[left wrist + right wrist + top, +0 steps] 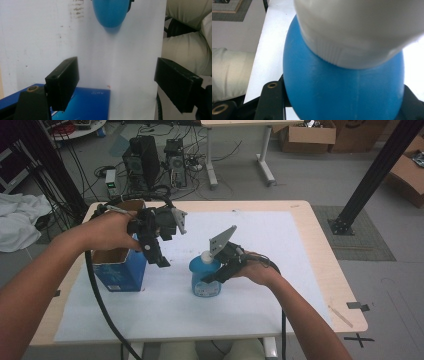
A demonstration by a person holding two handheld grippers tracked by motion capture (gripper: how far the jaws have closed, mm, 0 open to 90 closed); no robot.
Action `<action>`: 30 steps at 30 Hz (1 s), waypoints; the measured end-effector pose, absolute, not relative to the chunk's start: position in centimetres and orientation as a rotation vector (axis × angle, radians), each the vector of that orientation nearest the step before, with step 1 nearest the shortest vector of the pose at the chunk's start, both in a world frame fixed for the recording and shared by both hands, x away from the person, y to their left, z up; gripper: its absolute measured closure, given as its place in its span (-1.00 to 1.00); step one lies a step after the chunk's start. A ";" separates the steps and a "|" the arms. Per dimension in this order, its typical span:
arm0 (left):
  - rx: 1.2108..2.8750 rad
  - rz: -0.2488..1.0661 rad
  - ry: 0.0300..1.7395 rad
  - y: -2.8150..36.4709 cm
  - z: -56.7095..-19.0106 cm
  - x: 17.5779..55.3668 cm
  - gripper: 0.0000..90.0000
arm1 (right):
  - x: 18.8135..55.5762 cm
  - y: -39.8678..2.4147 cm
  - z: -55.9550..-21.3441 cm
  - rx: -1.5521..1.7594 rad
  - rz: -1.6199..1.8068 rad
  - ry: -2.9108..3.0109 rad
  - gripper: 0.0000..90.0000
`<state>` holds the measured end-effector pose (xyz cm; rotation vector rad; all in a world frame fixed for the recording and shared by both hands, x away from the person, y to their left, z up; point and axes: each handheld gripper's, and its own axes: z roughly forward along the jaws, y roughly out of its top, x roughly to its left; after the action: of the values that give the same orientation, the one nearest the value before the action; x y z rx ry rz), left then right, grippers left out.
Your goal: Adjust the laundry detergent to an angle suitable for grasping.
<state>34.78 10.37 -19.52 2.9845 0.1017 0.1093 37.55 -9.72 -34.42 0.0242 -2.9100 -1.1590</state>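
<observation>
Gripping blue bottle [205, 279] in right tool [223, 270], pads hidden, left tool [116, 83] open, box [119, 270] cropped.

Blue bottle [342, 87]: sides and base are running off the right gripper view's edges; white cap [362, 30] is blurring above it, top cropped. Label print [205, 290] on the bottle is reading too small.

Grey floor [310, 175] with computer towers [142, 160], cables, cardboard boxes [307, 137].
</observation>
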 end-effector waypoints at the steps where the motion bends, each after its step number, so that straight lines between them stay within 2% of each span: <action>1: 2.985 0.109 0.102 10.4 -19.5 34.8 -0.54 | 37.5 -9.8 -34.4 0.021 -1.161 -2.909 -0.04; 5: 2.988 0.108 0.096 10.2 -19.6 34.8 -0.54 | 37.8 -10.0 -34.6 -0.040 -1.165 -2.881 -0.09; 8: 2.986 0.115 0.089 10.1 -19.6 34.7 -0.54 | 37.8 -9.9 -34.7 -0.107 -1.158 -2.853 -0.37; 15: 2.984 0.119 0.094 10.1 -19.6 34.7 -0.54 | 37.3 -10.5 -33.5 -0.135 -1.155 -2.876 -0.57; 21: 2.980 0.120 0.088 10.0 -19.5 34.6 -0.54 | 37.1 -11.9 -32.1 -0.180 -1.176 -2.911 -0.66; 30: 2.977 0.131 0.086 10.0 -19.4 34.6 -0.54 | 36.7 -14.2 -30.3 -0.231 -1.179 -2.947 -0.66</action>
<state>34.64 9.98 -19.41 2.9767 0.0859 0.1307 36.66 -14.24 -30.30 -0.2315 -2.9465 -1.1790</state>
